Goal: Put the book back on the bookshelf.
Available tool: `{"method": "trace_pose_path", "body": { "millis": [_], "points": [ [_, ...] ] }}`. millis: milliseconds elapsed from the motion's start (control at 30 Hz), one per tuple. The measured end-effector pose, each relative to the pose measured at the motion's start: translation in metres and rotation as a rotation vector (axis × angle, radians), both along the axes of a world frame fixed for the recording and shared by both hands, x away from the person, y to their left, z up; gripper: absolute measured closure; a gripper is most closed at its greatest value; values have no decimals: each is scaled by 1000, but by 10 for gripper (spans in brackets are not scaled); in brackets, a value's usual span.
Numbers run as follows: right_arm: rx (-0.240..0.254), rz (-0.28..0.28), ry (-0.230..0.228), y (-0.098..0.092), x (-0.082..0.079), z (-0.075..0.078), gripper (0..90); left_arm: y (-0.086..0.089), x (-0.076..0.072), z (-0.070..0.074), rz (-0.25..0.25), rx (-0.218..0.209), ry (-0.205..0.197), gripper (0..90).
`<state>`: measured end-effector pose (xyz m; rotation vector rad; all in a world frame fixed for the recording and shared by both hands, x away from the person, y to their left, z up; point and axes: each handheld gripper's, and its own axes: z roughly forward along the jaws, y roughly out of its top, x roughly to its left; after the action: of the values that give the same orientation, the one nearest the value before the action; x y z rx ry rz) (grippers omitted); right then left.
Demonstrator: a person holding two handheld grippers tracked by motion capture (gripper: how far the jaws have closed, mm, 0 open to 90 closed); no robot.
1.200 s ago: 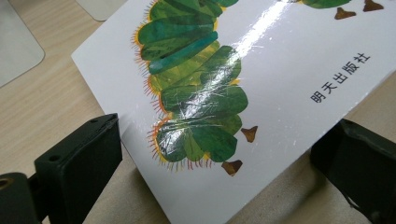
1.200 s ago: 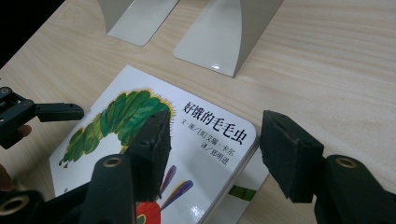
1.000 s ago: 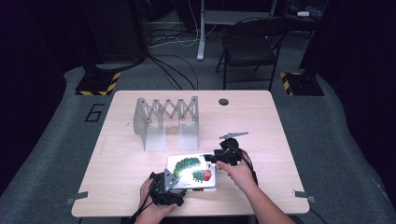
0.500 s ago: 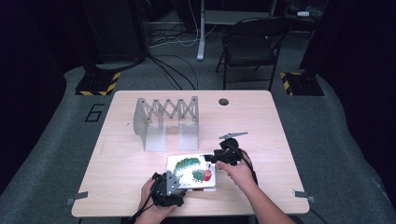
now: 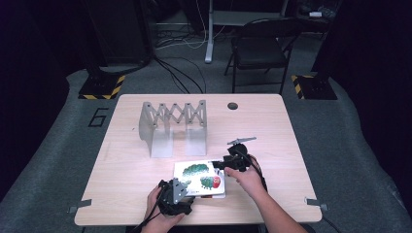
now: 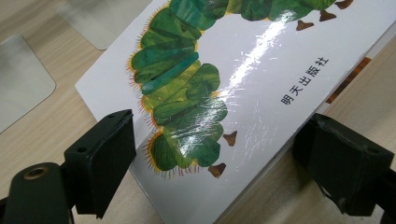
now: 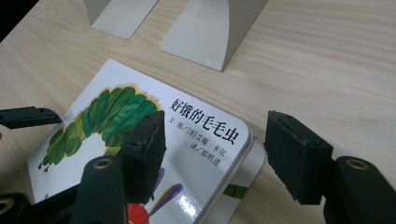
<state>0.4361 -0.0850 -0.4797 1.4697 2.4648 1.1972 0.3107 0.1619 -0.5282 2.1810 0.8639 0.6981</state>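
— Since the earlier high view, little has shifted: both hands sit in the same spots, and the right gripper (image 5: 219, 165) has just been opening its jaws at the book's (image 5: 199, 178) corner.

— From above, the book lies flat on the table (image 5: 145, 189) near its front edge, at about five o'clock from the accordion rack (image 5: 171, 127). The left gripper (image 5: 187, 190) sits at the book's seven o'clock corner, the right at two o'clock.

— In the left gripper view, the left gripper (image 6: 219, 154) has its jaws spread on either side of the book's (image 6: 261, 79) corner, apparently not pinching. Released, I'd judge.

— Risk there: close too shallow and the glossy cover slips out.

— In the right gripper view, the right gripper (image 7: 212, 154) is released too; the book (image 7: 187, 140) reaches between the jaws from ten o'clock, with a second book (image 7: 245, 170) peeking from underneath.

— So a grip might catch both, or just drag the upper one askew.
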Motion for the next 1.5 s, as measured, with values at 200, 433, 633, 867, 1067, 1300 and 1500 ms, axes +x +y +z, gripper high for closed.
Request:
{"method": "trace_pose_path", "body": {
  "millis": [200, 433, 633, 867, 1067, 1300, 1500],
  "points": [
    [19, -5, 14, -3, 4, 0, 359, -1, 0, 0, 5, 0, -3, 131],
    [34, 2, 34, -2, 9, -2, 352, -1, 0, 0, 6, -2, -3, 131],
    [37, 21, 47, 1, 14, -7, 351, -1, 0, 0, 0, -3, 3, 131],
    [66, 20, 109, 3, 17, -9, 351, -1, 0, -1, 4, -12, -2, 130],
    [88, 36, 141, 4, 19, -11, 364, 0, 0, -1, 1, -11, -3, 130],
    [80, 47, 136, 5, 19, -8, 381, 0, 0, -1, -1, -11, -4, 130],
    [91, 45, 158, 3, 20, -10, 404, 0, 0, -1, -2, -11, -4, 130]
  ]
}}
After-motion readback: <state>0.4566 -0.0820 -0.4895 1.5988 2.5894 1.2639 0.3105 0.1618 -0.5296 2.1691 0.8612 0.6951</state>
